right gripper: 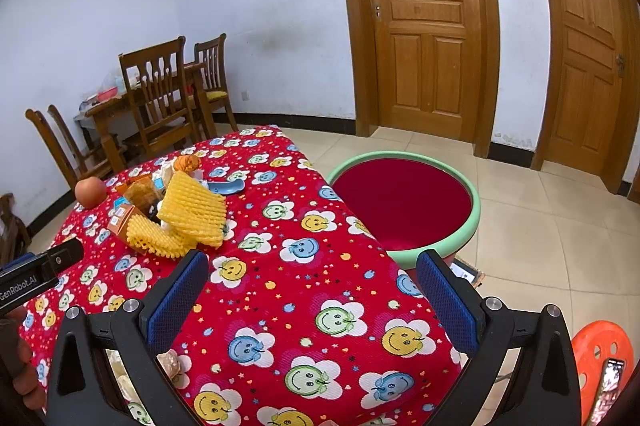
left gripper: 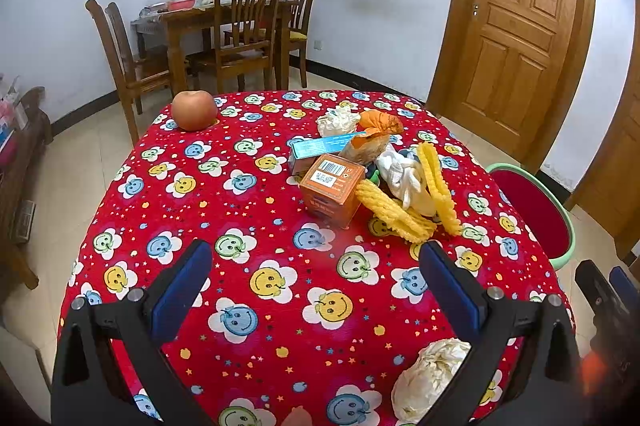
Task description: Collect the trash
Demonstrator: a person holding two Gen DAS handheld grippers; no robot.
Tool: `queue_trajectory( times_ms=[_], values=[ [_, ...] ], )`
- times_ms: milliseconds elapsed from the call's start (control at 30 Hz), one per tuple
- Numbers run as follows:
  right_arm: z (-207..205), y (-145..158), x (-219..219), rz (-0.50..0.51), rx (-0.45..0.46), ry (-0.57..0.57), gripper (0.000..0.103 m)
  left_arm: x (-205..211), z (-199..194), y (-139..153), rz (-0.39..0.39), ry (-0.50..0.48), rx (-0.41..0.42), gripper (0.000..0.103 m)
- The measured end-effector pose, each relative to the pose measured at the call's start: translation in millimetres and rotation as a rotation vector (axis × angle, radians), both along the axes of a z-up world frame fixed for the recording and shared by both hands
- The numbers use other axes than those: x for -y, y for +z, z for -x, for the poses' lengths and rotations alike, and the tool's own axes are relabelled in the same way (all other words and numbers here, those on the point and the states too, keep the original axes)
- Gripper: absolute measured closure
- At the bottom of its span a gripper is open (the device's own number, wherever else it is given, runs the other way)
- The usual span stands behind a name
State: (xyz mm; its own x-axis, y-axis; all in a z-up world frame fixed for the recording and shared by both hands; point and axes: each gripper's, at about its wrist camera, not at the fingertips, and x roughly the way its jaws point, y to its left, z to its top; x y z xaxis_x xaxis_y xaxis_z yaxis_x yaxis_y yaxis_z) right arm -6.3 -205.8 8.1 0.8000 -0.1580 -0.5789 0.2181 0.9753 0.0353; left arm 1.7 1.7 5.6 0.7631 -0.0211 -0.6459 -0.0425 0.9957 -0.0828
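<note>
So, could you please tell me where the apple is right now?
The apple sits alone at the table's far left corner in the left wrist view, left of the trash pile, with the wooden chairs behind it.

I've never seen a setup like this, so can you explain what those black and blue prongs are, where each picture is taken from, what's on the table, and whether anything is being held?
No robot here: a person holds a two-finger gripper in each hand, each carrying a wide-angle camera that looks out along its fingers. One picture is from the left gripper, the other from the right gripper. The blue pads are fingertips. Both are open and hold nothing.

The red smiley tablecloth carries an apple and a trash pile: an orange box, a blue carton, yellow foam netting, and crumpled paper near the left gripper. Beside the table stands a green-rimmed red basin, probably for the trash.
</note>
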Motion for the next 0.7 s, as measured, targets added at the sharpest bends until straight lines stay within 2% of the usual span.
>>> queue_trajectory(
  times_ms=[700],
  values=[
    [1.2,2.3,0.7,-0.005,0.002,0.001,0.0,-0.7,0.2,-0.8,0.004,0.0,0.0,0.001]
  ],
)
